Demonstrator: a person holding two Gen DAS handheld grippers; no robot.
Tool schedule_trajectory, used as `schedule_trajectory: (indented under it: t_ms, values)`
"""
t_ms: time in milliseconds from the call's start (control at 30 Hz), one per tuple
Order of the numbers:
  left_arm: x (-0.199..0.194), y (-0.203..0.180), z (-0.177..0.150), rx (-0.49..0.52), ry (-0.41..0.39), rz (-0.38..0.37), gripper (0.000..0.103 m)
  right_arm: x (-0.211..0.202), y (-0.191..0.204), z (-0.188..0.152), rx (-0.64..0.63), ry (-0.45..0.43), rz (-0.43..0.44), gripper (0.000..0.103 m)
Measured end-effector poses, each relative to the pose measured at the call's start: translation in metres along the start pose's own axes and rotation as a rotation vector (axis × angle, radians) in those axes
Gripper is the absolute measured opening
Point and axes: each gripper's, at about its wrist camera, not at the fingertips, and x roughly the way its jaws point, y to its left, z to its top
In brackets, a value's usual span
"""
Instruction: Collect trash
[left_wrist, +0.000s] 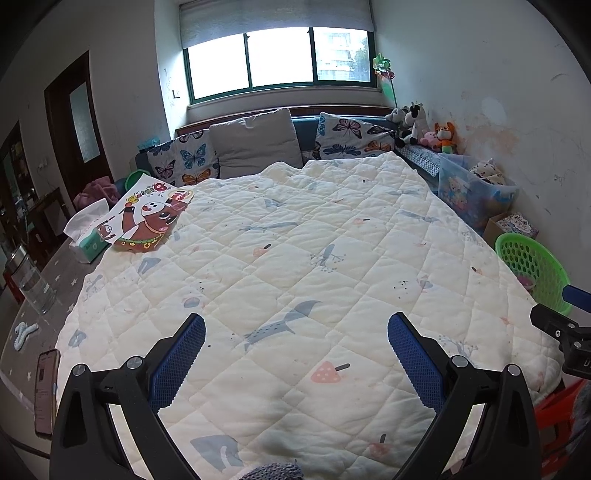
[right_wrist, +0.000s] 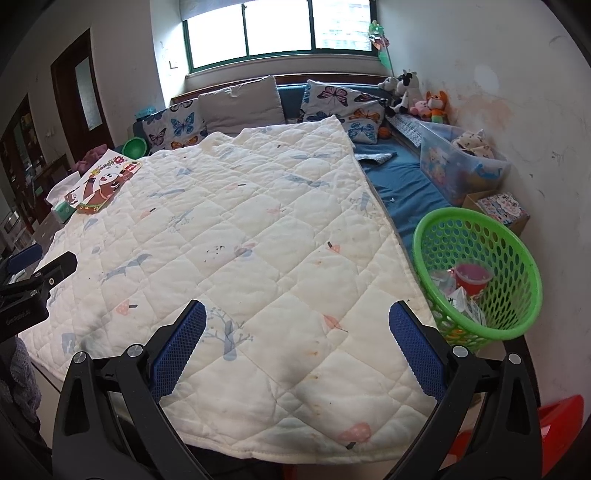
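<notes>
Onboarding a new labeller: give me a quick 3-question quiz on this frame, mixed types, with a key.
1. True or false: the left gripper and the right gripper both hold nothing.
2. Where does the green basket stand? A) on the quilt B) off the quilt's right edge C) by the door
3. Fill in: the cartoon picture book lies on the quilt, next to a ____ box.

Key
1. True; both sets of jaws stand wide apart.
2. B; it already holds a red cup and wrappers.
3. Tissue.

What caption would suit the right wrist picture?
Open right gripper hovers over a quilt, beside a green basket already holding trash.
</notes>
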Motion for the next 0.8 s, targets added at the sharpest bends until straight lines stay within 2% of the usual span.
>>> schedule_trajectory:
  t_ms: [800]
  values:
    - [-0.0001,-0.0025,-0.0015,0.005,0.004,-0.003,0.096,0.0027,0.0021,-0.0024,0.005,0.007,0.007,0.099]
